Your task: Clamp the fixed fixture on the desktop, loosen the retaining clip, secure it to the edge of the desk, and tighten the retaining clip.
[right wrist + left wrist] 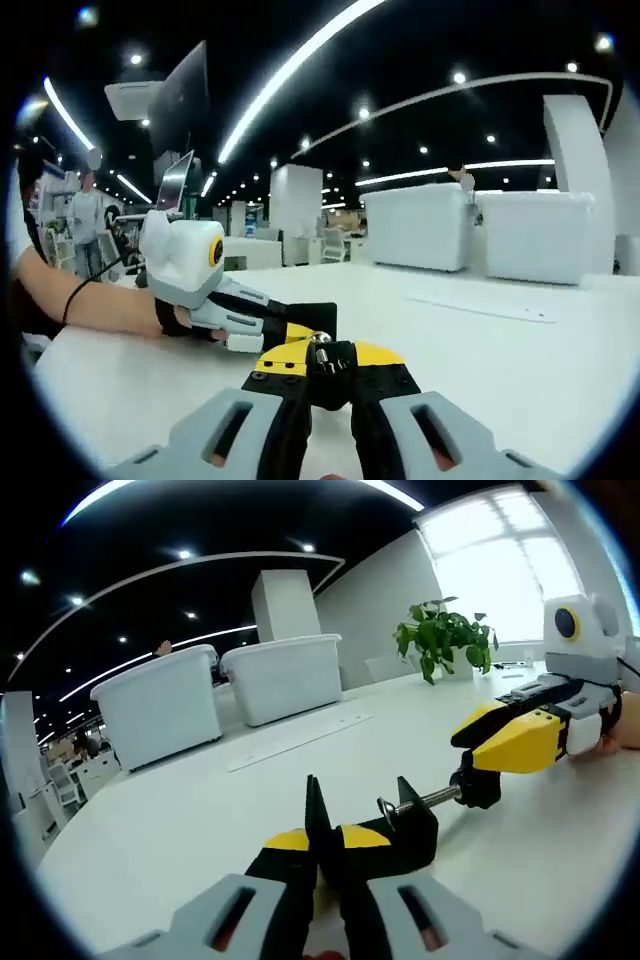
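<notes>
Both grippers share one build: grey slotted bodies, black jaws with yellow tips. The left gripper [285, 335] carries a white housing; a black cable [75, 292] trails over the bare forearm.

Setting: large open-plan office or showroom-like work hall. Evidence: dark ceiling with long curved light strips [300, 65] and scattered recessed spotlights [182, 553]; broad white desk [200, 810] running far into the room; two white lidded storage bins [160, 705] at its far side; potted green plant [443, 635] before a bright window [500, 570]; white square pillar [285, 602]; a raised monitor [183, 100] at the left; rows of white furniture [85, 775] receding in the distance; a person [88, 215] standing far off.
</notes>
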`<state>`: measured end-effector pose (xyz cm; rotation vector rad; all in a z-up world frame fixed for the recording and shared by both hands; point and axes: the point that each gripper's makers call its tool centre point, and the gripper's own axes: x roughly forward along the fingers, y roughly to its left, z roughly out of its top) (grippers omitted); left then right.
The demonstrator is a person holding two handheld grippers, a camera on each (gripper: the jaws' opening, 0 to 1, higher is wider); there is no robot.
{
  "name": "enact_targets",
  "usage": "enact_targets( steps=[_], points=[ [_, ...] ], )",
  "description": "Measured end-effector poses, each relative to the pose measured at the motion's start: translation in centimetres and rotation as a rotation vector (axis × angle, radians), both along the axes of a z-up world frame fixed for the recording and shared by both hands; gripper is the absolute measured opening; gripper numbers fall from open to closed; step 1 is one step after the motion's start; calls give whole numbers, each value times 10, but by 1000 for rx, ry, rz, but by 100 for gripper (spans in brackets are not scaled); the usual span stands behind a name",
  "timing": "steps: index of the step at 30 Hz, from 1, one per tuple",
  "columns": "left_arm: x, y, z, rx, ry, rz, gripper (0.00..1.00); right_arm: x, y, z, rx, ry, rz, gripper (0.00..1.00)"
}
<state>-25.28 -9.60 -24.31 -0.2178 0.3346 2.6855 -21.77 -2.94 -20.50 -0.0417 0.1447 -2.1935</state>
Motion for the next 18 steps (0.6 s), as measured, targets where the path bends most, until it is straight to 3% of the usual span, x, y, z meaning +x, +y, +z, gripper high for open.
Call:
enact_targets(
  steps=[2, 4, 6, 11, 18],
  points=[
    [0, 0, 0, 1, 1, -1, 8, 2, -1, 1, 27, 43, -2, 12],
    [1, 1, 0, 3, 0, -4, 8, 8, -7, -2, 67, 72, 30, 3],
    [1, 1, 0, 3, 0, -4, 8, 9, -7, 2, 106, 150, 14, 3],
    [2, 1, 0, 2, -2, -7, 8, 10, -5, 1, 80, 87, 8, 13],
    [2, 1, -1, 3, -4, -7, 8, 5, 5, -1, -17, -61, -31, 21]
  ],
)
